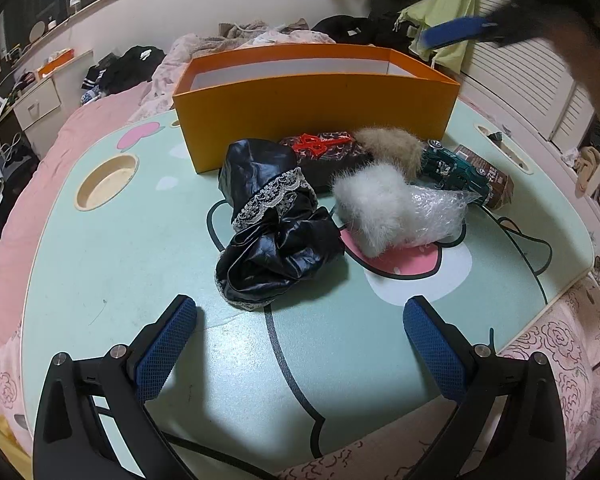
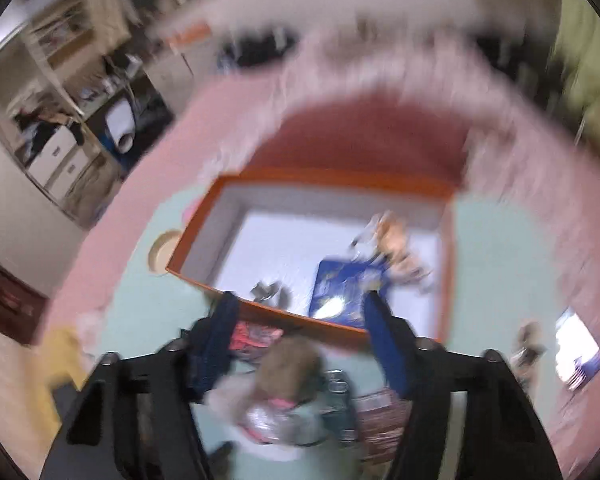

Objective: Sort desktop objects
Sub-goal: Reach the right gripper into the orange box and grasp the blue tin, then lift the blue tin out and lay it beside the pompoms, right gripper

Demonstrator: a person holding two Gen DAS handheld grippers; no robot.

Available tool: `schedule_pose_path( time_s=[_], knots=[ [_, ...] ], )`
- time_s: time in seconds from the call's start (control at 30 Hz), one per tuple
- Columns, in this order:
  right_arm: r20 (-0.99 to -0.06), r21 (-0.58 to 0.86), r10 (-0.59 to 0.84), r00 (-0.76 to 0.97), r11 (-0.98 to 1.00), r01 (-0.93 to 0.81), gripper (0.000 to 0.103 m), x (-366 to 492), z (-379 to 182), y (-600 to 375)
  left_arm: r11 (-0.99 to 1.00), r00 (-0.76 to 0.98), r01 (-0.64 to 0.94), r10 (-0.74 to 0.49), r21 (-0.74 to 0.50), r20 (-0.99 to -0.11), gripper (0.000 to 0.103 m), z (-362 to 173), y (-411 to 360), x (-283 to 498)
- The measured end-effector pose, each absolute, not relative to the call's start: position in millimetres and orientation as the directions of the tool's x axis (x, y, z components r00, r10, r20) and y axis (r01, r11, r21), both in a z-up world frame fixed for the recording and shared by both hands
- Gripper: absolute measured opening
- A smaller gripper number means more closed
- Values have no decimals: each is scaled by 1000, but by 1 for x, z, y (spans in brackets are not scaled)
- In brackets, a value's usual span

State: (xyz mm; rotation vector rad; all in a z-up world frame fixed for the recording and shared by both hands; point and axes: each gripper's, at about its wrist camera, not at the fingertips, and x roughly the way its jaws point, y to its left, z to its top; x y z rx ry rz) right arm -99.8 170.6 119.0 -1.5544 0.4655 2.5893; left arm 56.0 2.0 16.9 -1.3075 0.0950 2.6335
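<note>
Left gripper (image 1: 300, 344): low in the left wrist view, jaws spread wide, nothing between the blue pads, hovering over the pale green table (image 1: 120, 272).
Right gripper (image 2: 300, 336): blurred in its own view; jaws part-way apart with nothing gripped between them, above the near wall of the box. In the left wrist view it is a dark blur in the upper right corner.
Black satin cloth (image 1: 268, 232): crumpled with a lace trim, centre of the frame, just beyond the left jaws.
White fluffy piece (image 1: 372, 212): right of the cloth, touching a clear bubble-wrap bundle (image 1: 436, 212).
Tan fluffy piece (image 1: 392, 148): behind the white one, near the box.
Red scissors (image 1: 320, 144): lying on a dark patterned pouch (image 1: 340, 160) against the box front.
Green toy car (image 1: 452, 168): right of centre, on a brown packet (image 1: 496, 184).
Orange box (image 1: 312, 120): upper centre, open-topped; the right wrist view shows a blue flat item (image 2: 348, 288) and small blurred things inside.
</note>
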Motion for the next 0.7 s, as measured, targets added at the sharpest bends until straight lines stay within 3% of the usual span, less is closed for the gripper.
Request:
schedule_pose_path(
  time_s=[0.03, 0.23, 0.3, 0.33, 0.37, 0.47, 0.53, 0.57, 0.7],
  knots=[
    [-909, 195, -78, -408, -948, -253, 49, -115, 111, 173, -978, -590, -206, 150, -31, -794, 103, 17, 2, 56],
    [-983, 34, 28, -184, -946, -323, 50, -171, 73, 183, -978, -595, -207, 153, -34, -789, 103, 18, 1, 57],
    [-991, 9, 35, -129, -945, -326, 55, -180, 59, 184, -978, -596, -207, 154, -35, -788, 103, 18, 1, 58],
    [-994, -4, 40, -104, -946, -325, 65, -181, 53, 185, -978, -596, -207, 155, -35, -788, 103, 18, 0, 57],
    [-993, -22, 58, -105, -948, -316, 70, -183, 49, 186, -978, -596, -207, 154, -35, -788, 103, 17, 0, 57],
    [-987, -114, 141, -73, -951, -287, 75, -193, 36, 181, -978, -596, -207, 153, -33, -788, 103, 17, 1, 57],
    [-975, -188, 211, -63, -948, -257, 73, -193, 27, 174, -978, -596, -206, 153, -34, -789, 103, 17, 1, 56],
    [-973, -190, 216, -85, -950, -247, 67, -193, 28, 172, -978, -596, -207, 153, -34, -788, 103, 17, 0, 57],
    [-978, -142, 171, -117, -964, -226, 67, -189, 28, 168, -978, -597, -207, 154, -34, -787, 103, 18, 1, 57]
  ],
)
